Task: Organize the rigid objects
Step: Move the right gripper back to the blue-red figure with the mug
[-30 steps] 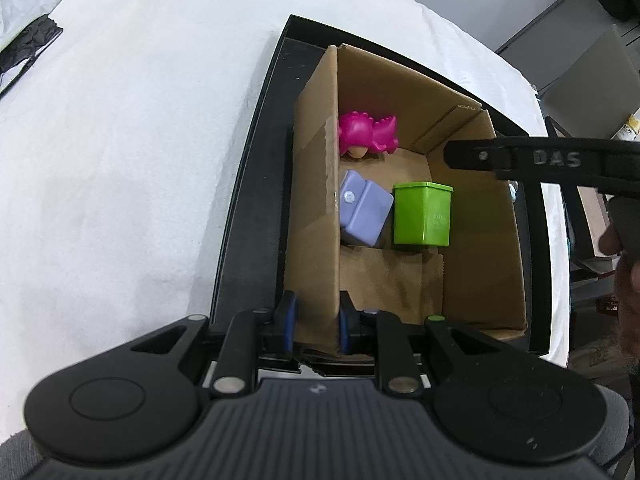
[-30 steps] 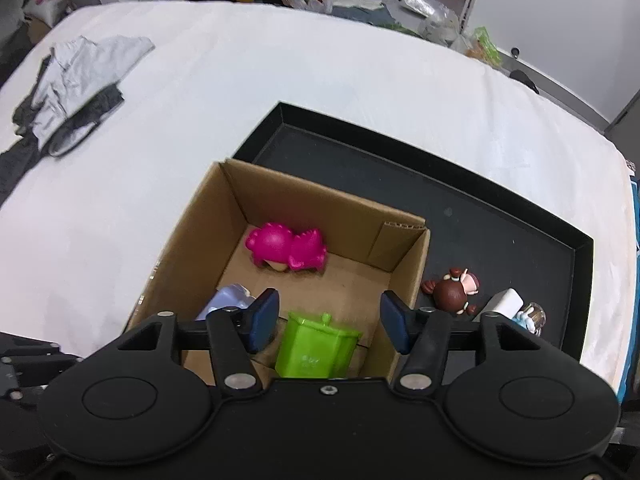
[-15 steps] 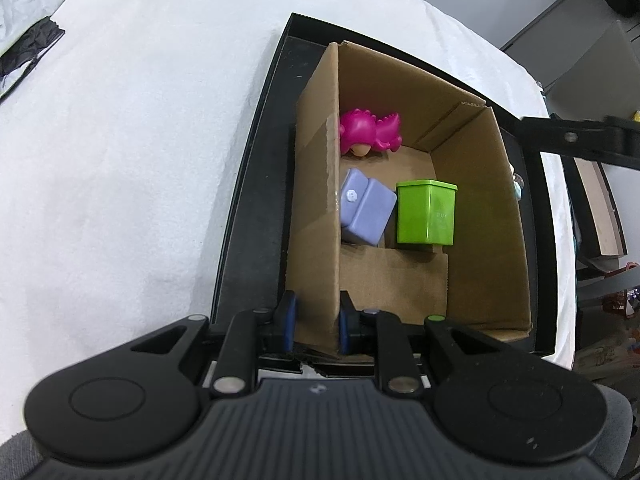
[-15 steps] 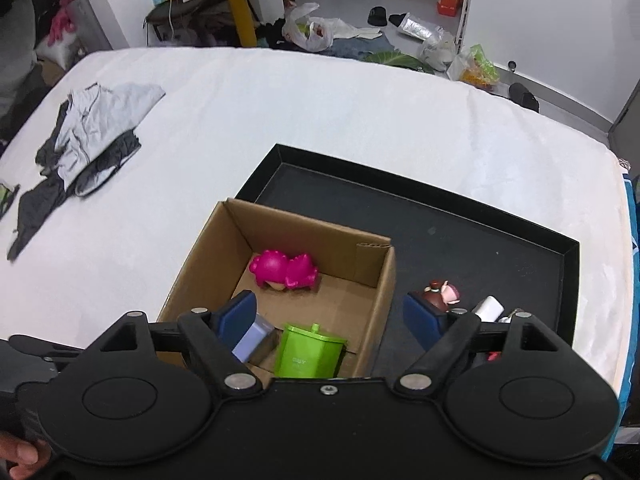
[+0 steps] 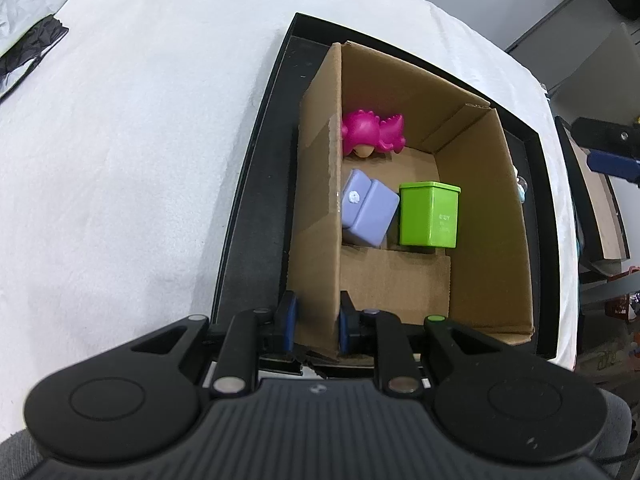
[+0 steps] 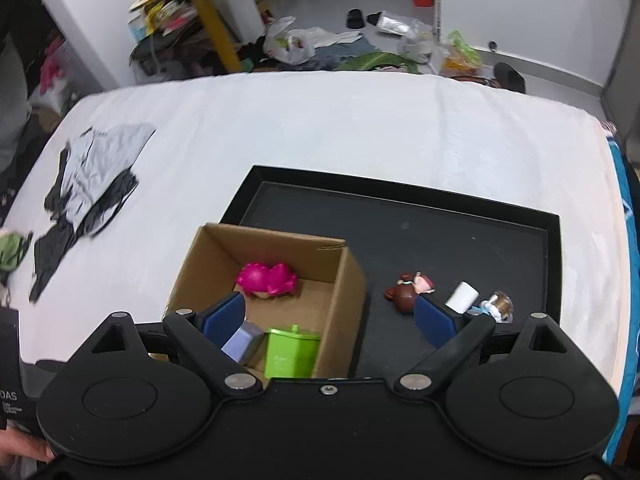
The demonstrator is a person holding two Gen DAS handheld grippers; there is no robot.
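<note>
White cloth covers the tabletop (image 6: 360,128), which carries a black tray (image 6: 460,240); crumpled grey and black fabric (image 6: 88,176) lies well apart at the far left. An open cardboard box (image 5: 488,216) stands upright in the left part of the tray. Inside the box, a pink figure (image 5: 374,134) lies near the far wall, a lavender block (image 5: 368,214) rests tilted against the left wall, and a green container (image 5: 430,214) stands upright just beside the block. The left tongs (image 5: 316,326) are clenched on the near end of the box's left wall, with one blue pad on each face of the cardboard. The right tongs (image 6: 330,318) hang above the near right corner of the box; the jaws have just been opening, stand spread wide, and grasp nothing. On the bare tray to the right of the box lie a brown-haired doll (image 6: 408,290), a white cylinder (image 6: 462,296), and a small pale figure (image 6: 498,306), close together in a row.
</note>
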